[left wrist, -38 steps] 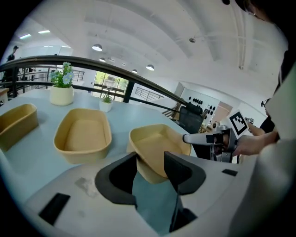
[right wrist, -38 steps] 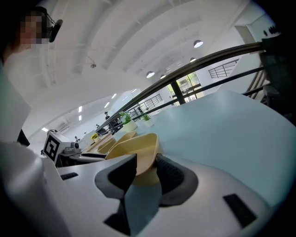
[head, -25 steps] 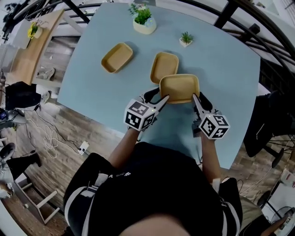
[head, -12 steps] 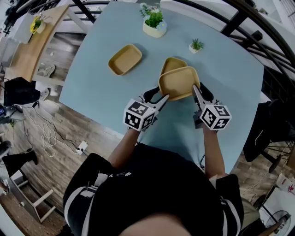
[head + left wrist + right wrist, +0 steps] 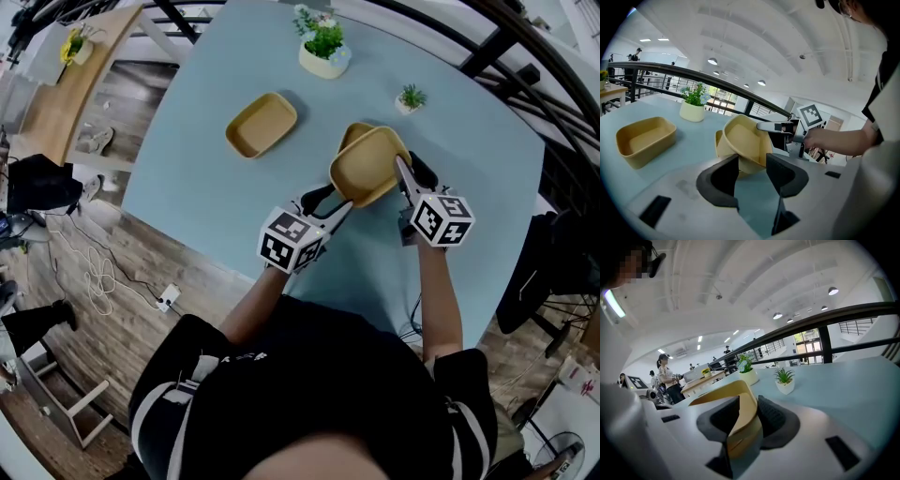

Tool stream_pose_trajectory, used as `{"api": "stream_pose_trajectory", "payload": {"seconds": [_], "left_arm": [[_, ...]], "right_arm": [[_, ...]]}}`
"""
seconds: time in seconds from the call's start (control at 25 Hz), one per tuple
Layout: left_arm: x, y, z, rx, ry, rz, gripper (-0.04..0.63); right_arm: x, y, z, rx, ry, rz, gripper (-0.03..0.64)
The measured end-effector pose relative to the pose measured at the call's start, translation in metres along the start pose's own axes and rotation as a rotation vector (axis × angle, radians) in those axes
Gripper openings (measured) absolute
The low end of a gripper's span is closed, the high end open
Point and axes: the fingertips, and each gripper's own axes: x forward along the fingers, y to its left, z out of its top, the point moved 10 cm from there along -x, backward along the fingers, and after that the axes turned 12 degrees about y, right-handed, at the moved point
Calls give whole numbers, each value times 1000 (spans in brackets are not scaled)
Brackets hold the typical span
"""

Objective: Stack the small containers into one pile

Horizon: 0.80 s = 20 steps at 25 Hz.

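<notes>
Blue table (image 5: 202, 178) fills most of the head view. Person in black shirt (image 5: 309, 394) stands at its near edge, a gripper in each hand.

Three tan containers. Held container (image 5: 366, 169) is off the table, tilted, open side facing up and toward the left gripper. It sits over the second container (image 5: 353, 134), which lies flat on the table and is mostly hidden beneath it. Third container (image 5: 261, 124) lies alone on the table to the left, well apart from the other two, upright, nothing in it.

Right gripper (image 5: 410, 173) is clamped on the held container's right wall. In the right gripper view the tan wall (image 5: 743, 436) sits pinched between both jaws (image 5: 748, 411).

Left gripper (image 5: 328, 202) is at the held container's lower left edge, jaws spread. In the left gripper view (image 5: 752, 161) there is a clear gap between the jaws, and the container's bottom (image 5: 743, 138) hangs just past the tips. Cannot tell if it touches them. The second container (image 5: 719, 143) peeks out on the left, and the third (image 5: 644, 140) is further left.

White planter (image 5: 323, 58) with flowers stands at the far table edge. Small potted plant (image 5: 409, 98) is to its right, near the stacked pair but not touching.
</notes>
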Motion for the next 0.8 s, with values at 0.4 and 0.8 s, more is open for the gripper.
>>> {"api": "stream_pose_trajectory", "payload": {"seconds": [0.4, 0.8], "left_arm": [[12, -6, 1, 1, 35, -35, 176], [18, -6, -1, -4, 55, -45, 176]], "right_arm": [[24, -13, 14, -64, 17, 32, 124], [53, -15, 27, -135, 21, 90, 121]]}}
